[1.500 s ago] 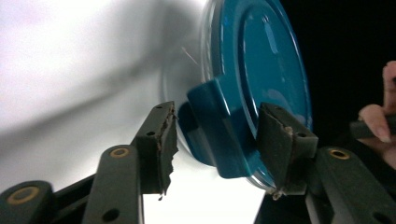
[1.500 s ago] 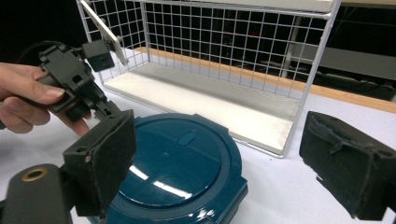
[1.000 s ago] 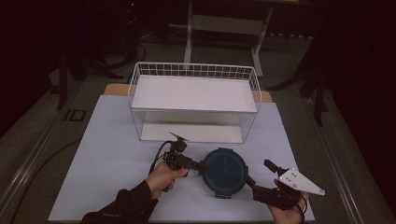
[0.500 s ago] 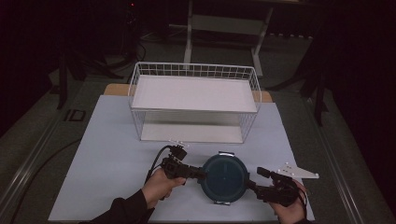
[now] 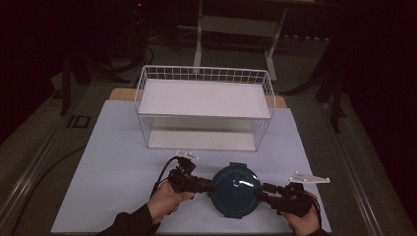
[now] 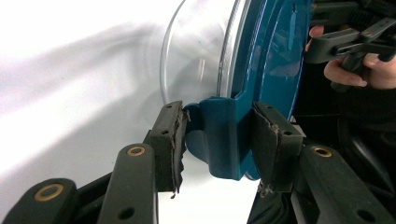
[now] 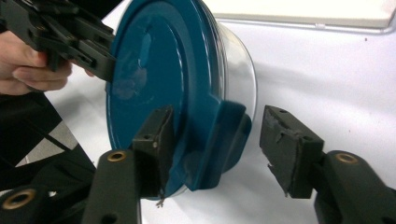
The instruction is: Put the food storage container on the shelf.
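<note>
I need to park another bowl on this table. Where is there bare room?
Free: the white mat left of the wire basket. Crowded: the front strip, where the left gripper, the lidded container and the right gripper sit.

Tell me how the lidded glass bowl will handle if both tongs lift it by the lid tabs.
The bowl looks rigid; clear glass walls suggest it is heavy and breakable. The left tongs clamp one smooth teal tab, which might slip. The right tongs stand open, so a lift now would probably tilt it.
</note>
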The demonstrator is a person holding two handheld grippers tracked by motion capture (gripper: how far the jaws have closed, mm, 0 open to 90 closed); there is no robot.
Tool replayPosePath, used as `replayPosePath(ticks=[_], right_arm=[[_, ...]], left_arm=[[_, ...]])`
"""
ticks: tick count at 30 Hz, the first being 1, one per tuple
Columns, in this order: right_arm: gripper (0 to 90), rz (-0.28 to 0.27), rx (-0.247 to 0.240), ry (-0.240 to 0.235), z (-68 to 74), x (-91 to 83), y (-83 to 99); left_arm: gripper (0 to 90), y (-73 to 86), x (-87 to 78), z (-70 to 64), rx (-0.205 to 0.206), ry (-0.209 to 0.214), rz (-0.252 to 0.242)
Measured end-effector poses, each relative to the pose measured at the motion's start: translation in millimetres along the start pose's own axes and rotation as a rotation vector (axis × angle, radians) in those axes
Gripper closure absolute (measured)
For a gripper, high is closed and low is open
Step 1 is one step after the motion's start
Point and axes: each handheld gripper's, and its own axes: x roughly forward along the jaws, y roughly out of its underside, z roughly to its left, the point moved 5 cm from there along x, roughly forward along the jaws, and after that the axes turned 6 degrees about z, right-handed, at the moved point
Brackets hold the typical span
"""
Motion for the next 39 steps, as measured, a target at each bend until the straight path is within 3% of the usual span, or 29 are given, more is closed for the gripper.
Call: replayPosePath(ticks=[4,7,11,13,19,23,27,30,39], right_arm=[[47.5,0.025,0.015,-0.009,-2.2,3.1,2.4],[52.8,0.037,0.030,-0.060,-3.2,4.0,3.1],[54.5,0.048,0.091,-0.128,-8.3,5.7,4.6],[54.8,0.038,0.119,-0.125,-8.3,6.3,4.4],[55.6,0.036,0.121,-0.097,-3.6,5.3,2.6],[55.8,0.041,0.110,-0.087,-1.2,5.1,1.9],[55.9,0.038,0.111,-0.098,-1.2,6.1,0.5],[56.5,0.036,0.099,-0.122,5.2,8.7,-7.0],[56.6,0.003,0.072,-0.147,13.1,14.1,-29.9]], left_arm=[[56.8,1.3,-0.2,0.7,-0.002,0.004,-0.002],[56.8,2.3,-0.2,1.7,-0.001,0.011,-0.009],[56.8,2.4,0.7,1.9,-0.015,0.012,-0.029],[56.6,3.2,0.8,1.4,-0.018,0.002,-0.035],[56.5,7.1,-0.4,-3.2,-0.002,-0.023,-0.048],[56.5,7.0,-2.7,-2.6,0.003,-0.016,-0.045],[56.5,5.2,-6.6,-3.3,0.001,-0.021,-0.059],[56.4,-1.0,-22.5,-3.8,0.002,-0.019,-0.114],[56.6,-7.6,-44.0,-3.4,0.020,-0.041,-0.154]])
